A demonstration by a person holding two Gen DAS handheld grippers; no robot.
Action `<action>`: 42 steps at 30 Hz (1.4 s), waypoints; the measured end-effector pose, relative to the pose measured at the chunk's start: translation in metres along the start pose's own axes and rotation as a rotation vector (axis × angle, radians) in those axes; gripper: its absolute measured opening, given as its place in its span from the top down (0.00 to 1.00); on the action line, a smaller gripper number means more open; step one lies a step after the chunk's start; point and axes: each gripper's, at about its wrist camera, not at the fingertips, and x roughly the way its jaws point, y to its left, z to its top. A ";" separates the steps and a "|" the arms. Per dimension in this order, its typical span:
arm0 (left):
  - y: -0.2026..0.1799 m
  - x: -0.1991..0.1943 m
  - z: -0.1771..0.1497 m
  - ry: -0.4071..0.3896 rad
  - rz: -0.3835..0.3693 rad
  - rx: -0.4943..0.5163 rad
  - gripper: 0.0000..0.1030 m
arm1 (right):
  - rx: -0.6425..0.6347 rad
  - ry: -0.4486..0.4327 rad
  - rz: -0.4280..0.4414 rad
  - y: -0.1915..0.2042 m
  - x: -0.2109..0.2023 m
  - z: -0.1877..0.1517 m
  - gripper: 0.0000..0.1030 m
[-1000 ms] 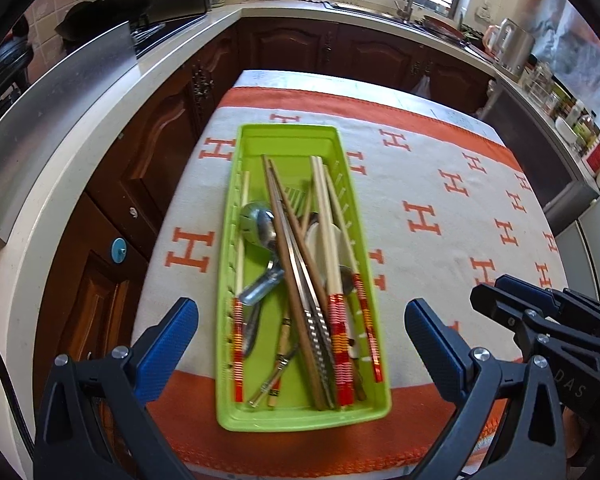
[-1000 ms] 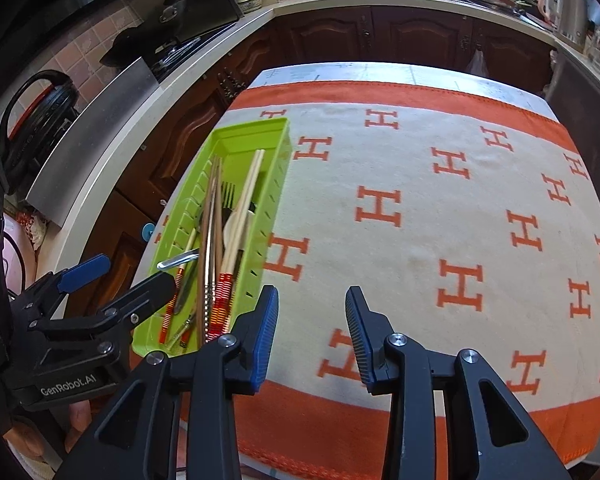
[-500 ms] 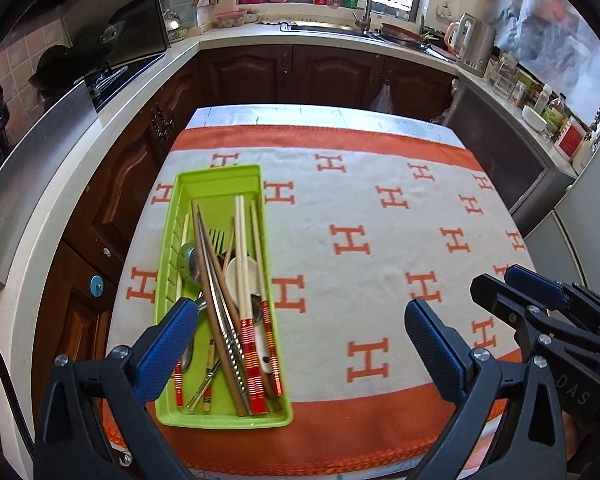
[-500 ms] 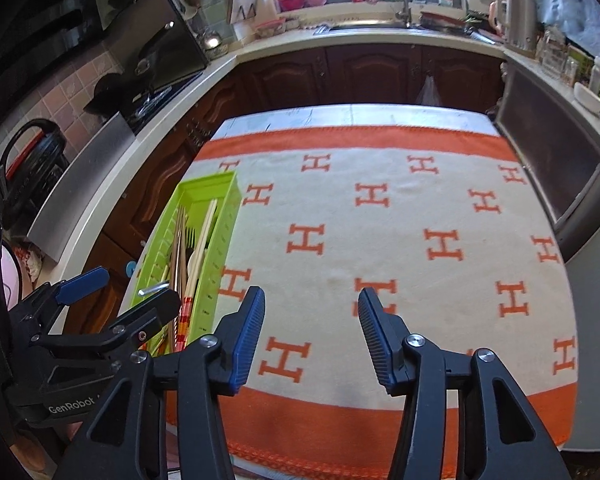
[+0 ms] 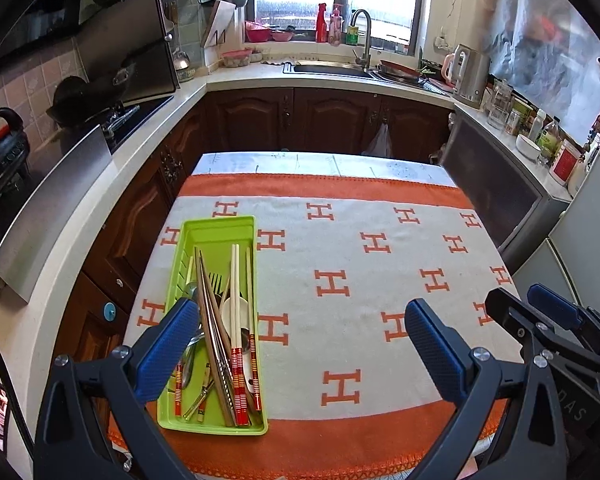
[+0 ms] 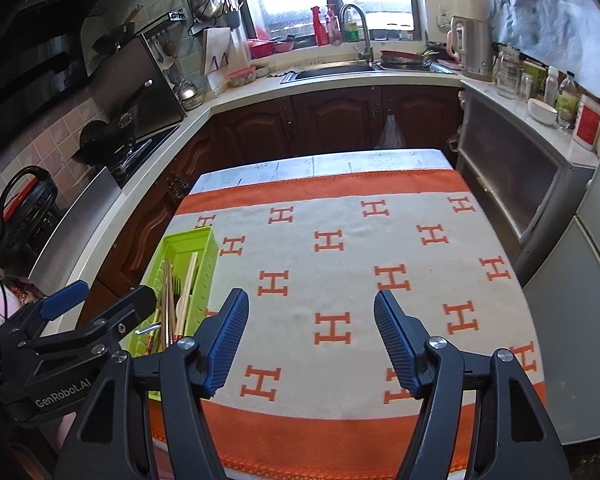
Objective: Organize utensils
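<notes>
While the green tray (image 5: pixel 220 236) lies lengthwise ahead, nearer the left gripper (image 5: pixel 296 352) (fingers wide, empty), the right gripper (image 6: pixel 310 344) is opening, empty.

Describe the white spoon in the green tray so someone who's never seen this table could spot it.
On the orange-and-white cloth, find the green tray at the left edge. Among its chopsticks and metal cutlery lies the white spoon, the only wide, plain white piece there.
</notes>
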 end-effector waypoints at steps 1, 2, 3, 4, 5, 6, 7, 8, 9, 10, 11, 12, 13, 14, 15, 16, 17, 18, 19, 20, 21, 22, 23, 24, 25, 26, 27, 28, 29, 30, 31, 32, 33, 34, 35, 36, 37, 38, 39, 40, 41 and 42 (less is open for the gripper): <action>-0.001 -0.001 0.000 0.001 0.002 0.002 0.01 | 0.001 -0.002 -0.004 0.000 -0.002 -0.001 0.35; -0.002 -0.001 0.000 0.003 0.003 0.002 0.01 | 0.003 -0.004 -0.011 -0.001 -0.004 -0.002 0.35; -0.003 0.000 0.000 0.006 0.004 0.001 0.01 | 0.005 -0.005 -0.014 -0.003 -0.005 -0.002 0.35; -0.004 0.000 0.000 0.010 0.005 0.001 0.01 | 0.006 -0.004 -0.016 -0.003 -0.005 -0.003 0.35; -0.004 0.000 0.000 0.013 0.008 0.001 0.01 | 0.007 -0.003 -0.021 -0.004 -0.006 -0.004 0.35; -0.004 0.001 0.000 0.014 0.012 0.003 0.01 | 0.008 -0.002 -0.023 -0.004 -0.006 -0.005 0.35; -0.004 0.001 -0.001 0.015 0.014 0.004 0.01 | 0.010 0.002 -0.025 -0.004 -0.006 -0.006 0.35; -0.005 0.001 -0.001 0.016 0.017 0.004 0.01 | 0.012 0.004 -0.025 -0.004 -0.004 -0.005 0.35; -0.005 0.001 -0.001 0.016 0.021 0.005 0.01 | 0.013 0.006 -0.025 -0.004 -0.004 -0.006 0.35; -0.005 0.001 -0.001 0.015 0.024 0.008 0.01 | 0.014 0.008 -0.024 -0.005 -0.003 -0.007 0.35; -0.006 0.002 -0.002 0.014 0.028 0.009 0.01 | 0.015 0.010 -0.026 -0.005 -0.002 -0.007 0.35; -0.006 0.002 -0.002 0.010 0.035 0.012 0.01 | 0.015 0.012 -0.027 -0.005 -0.002 -0.008 0.35; -0.007 0.001 -0.002 0.008 0.042 0.017 0.01 | 0.015 0.015 -0.027 -0.005 0.002 -0.007 0.35; -0.008 0.001 -0.003 0.006 0.045 0.019 0.01 | 0.016 0.019 -0.027 -0.005 0.003 -0.007 0.35; -0.008 0.001 -0.003 0.005 0.048 0.021 0.01 | 0.017 0.022 -0.028 -0.005 0.004 -0.009 0.35; -0.008 0.001 -0.003 0.004 0.048 0.022 0.01 | 0.018 0.023 -0.027 -0.005 0.006 -0.008 0.35; -0.008 0.001 -0.003 0.005 0.048 0.022 0.01 | 0.019 0.025 -0.027 -0.005 0.007 -0.008 0.35; -0.008 0.001 -0.003 0.005 0.049 0.021 0.01 | 0.019 0.026 -0.028 -0.005 0.009 -0.008 0.35; -0.008 0.001 -0.003 0.004 0.048 0.021 0.01 | 0.018 0.026 -0.029 -0.005 0.009 -0.008 0.35; -0.008 0.001 -0.003 0.004 0.048 0.021 0.01 | 0.018 0.025 -0.030 -0.005 0.009 -0.008 0.35; -0.008 0.001 -0.003 0.004 0.048 0.021 0.01 | 0.017 0.023 -0.032 -0.005 0.010 -0.009 0.35; -0.008 0.001 -0.003 0.004 0.048 0.021 0.01 | 0.016 0.023 -0.033 -0.005 0.010 -0.008 0.35; -0.008 0.001 -0.003 0.005 0.047 0.020 0.01 | 0.016 0.022 -0.034 -0.005 0.011 -0.008 0.35; -0.008 0.001 -0.003 0.005 0.048 0.020 0.01 | 0.015 0.022 -0.035 -0.005 0.011 -0.008 0.35; -0.008 0.001 -0.003 0.005 0.049 0.020 0.01 | 0.015 0.022 -0.035 -0.005 0.011 -0.008 0.35; -0.007 0.001 -0.003 0.004 0.052 0.019 0.01 | 0.015 0.021 -0.034 -0.005 0.011 -0.008 0.35; -0.007 0.001 -0.003 0.003 0.055 0.018 0.01 | 0.015 0.021 -0.033 -0.005 0.011 -0.008 0.35; -0.007 0.000 -0.004 0.002 0.057 0.017 0.01 | 0.015 0.021 -0.034 -0.005 0.010 -0.008 0.35; -0.006 0.000 -0.004 0.002 0.058 0.016 0.01 | 0.014 0.020 -0.035 -0.005 0.011 -0.008 0.35; -0.006 0.000 -0.004 0.002 0.058 0.016 0.01 | 0.015 0.022 -0.034 -0.005 0.010 -0.008 0.35; -0.006 0.000 -0.004 0.003 0.057 0.017 0.01 | 0.016 0.023 -0.033 -0.005 0.011 -0.008 0.35; -0.006 0.000 -0.004 0.003 0.059 0.016 0.01 | 0.016 0.023 -0.033 -0.005 0.011 -0.008 0.35; -0.005 0.000 -0.004 0.005 0.059 0.016 0.01 | 0.017 0.025 -0.032 -0.005 0.012 -0.009 0.35; -0.005 0.000 -0.004 0.005 0.058 0.016 0.01 | 0.016 0.025 -0.033 -0.005 0.011 -0.008 0.35; -0.005 0.001 -0.005 0.007 0.057 0.014 0.01 | 0.016 0.025 -0.034 -0.005 0.011 -0.008 0.35; -0.004 0.001 -0.005 0.008 0.057 0.013 0.01 | 0.016 0.025 -0.035 -0.005 0.011 -0.009 0.35; -0.004 0.001 -0.005 0.009 0.058 0.013 0.01 | 0.016 0.025 -0.033 -0.005 0.011 -0.008 0.35; -0.004 0.001 -0.005 0.008 0.058 0.013 0.01 | 0.016 0.025 -0.033 -0.005 0.011 -0.008 0.35; -0.004 0.001 -0.005 0.008 0.059 0.013 0.01 | 0.016 0.024 -0.034 -0.005 0.011 -0.009 0.35; -0.004 0.001 -0.005 0.008 0.059 0.013 0.01 | 0.015 0.024 -0.034 -0.005 0.011 -0.008 0.35; -0.004 0.001 -0.005 0.009 0.058 0.013 0.01 | 0.015 0.024 -0.034 -0.005 0.011 -0.008 0.35; -0.004 0.001 -0.005 0.010 0.057 0.013 0.01 | 0.015 0.025 -0.034 -0.005 0.011 -0.008 0.35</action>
